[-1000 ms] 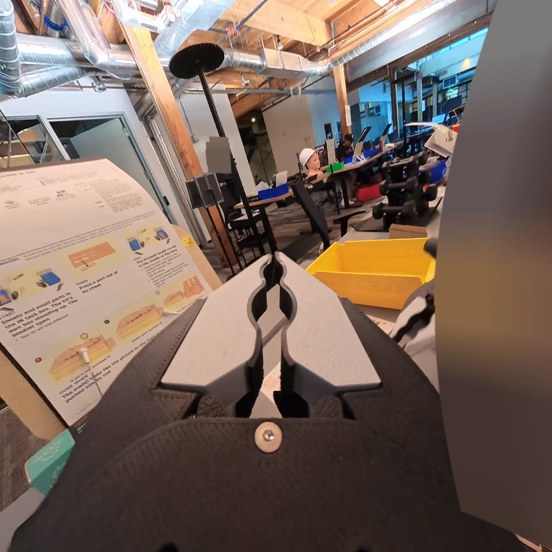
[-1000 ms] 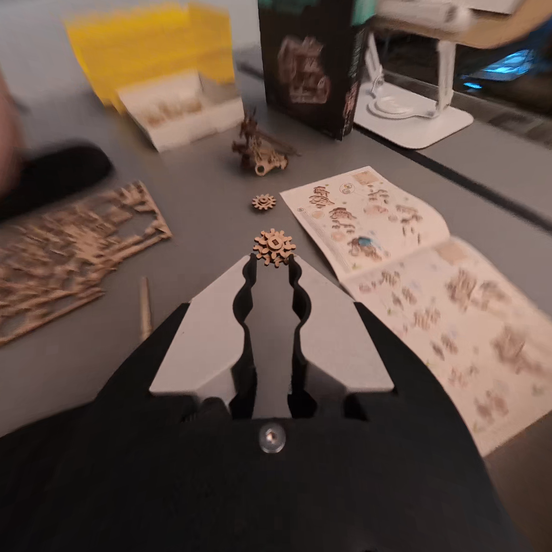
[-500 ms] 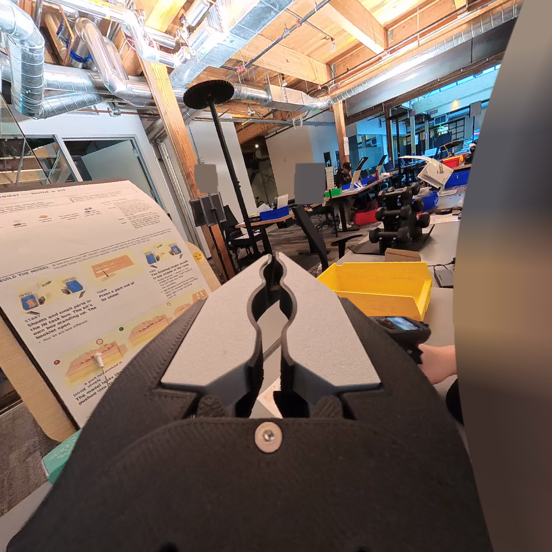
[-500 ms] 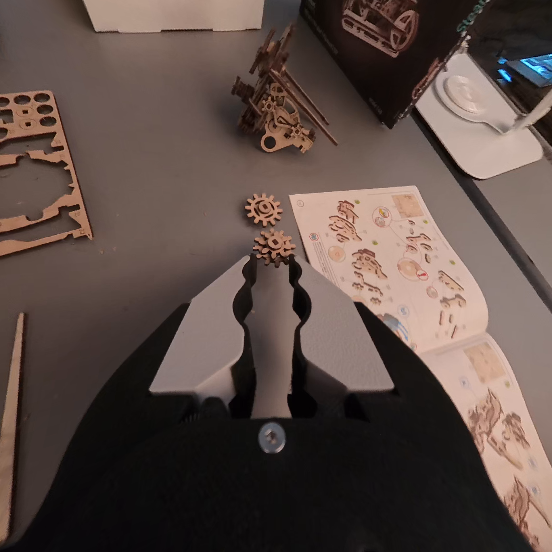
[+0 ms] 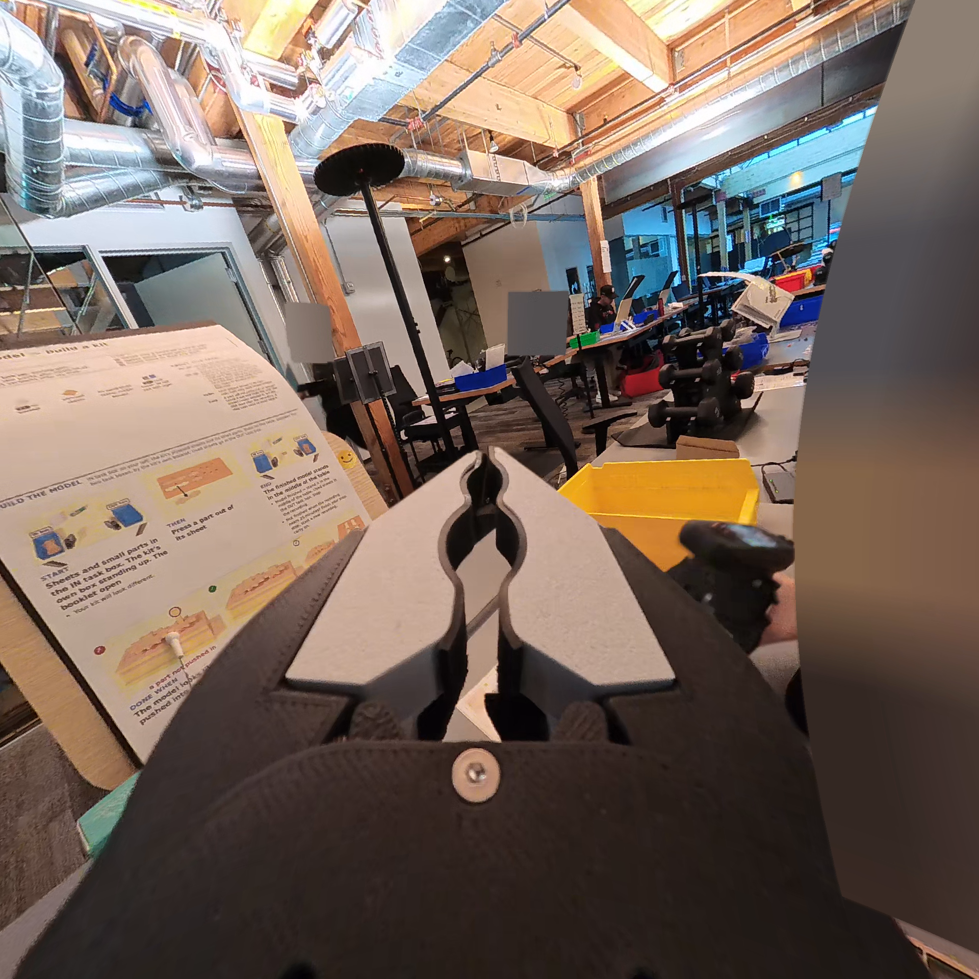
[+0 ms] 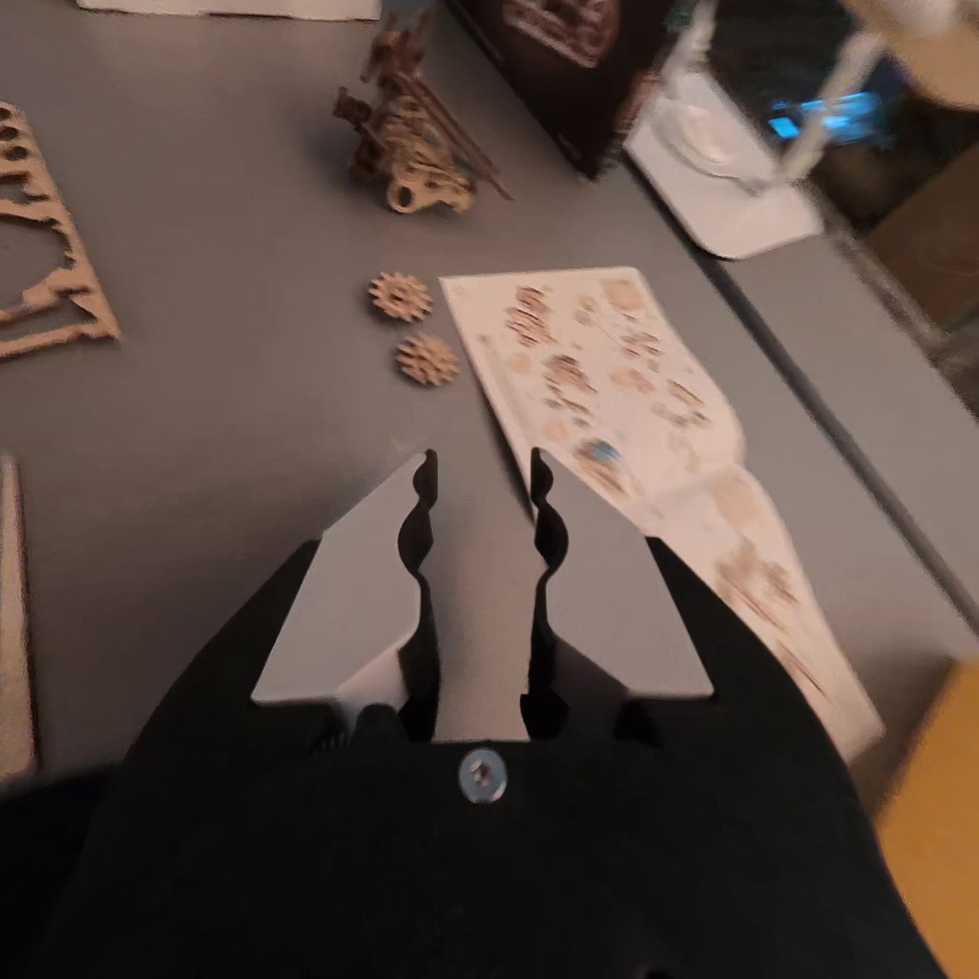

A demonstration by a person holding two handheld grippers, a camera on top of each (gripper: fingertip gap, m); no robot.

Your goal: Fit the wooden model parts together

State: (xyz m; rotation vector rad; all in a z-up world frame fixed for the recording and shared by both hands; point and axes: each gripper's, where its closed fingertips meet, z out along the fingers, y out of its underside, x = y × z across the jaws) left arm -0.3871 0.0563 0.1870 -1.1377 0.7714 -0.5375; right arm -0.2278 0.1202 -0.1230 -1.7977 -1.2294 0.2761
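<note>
Gears [image 6: 426,359] lie flat, thin and light; right gripper [image 6: 483,460] gapes empty above them.
Pinch across the brittle teeth, gently; left gripper [image 5: 486,460] is clamped together, holding nothing.

Two small wooden gears lie flat on the grey table, close together but apart: the far gear [image 6: 398,296] and the near gear [image 6: 427,359], which sits a little to the right, just left of the booklet's edge. Farther off stands the half-built model [image 6: 410,153], a dark-and-light cluster of slotted plates with thin rods sticking out to the right. At the left edge lies a punched-out sheet [image 6: 47,275], flat, with holes where parts were. A narrow wooden strip [image 6: 13,609] lies at the near left.
</note>
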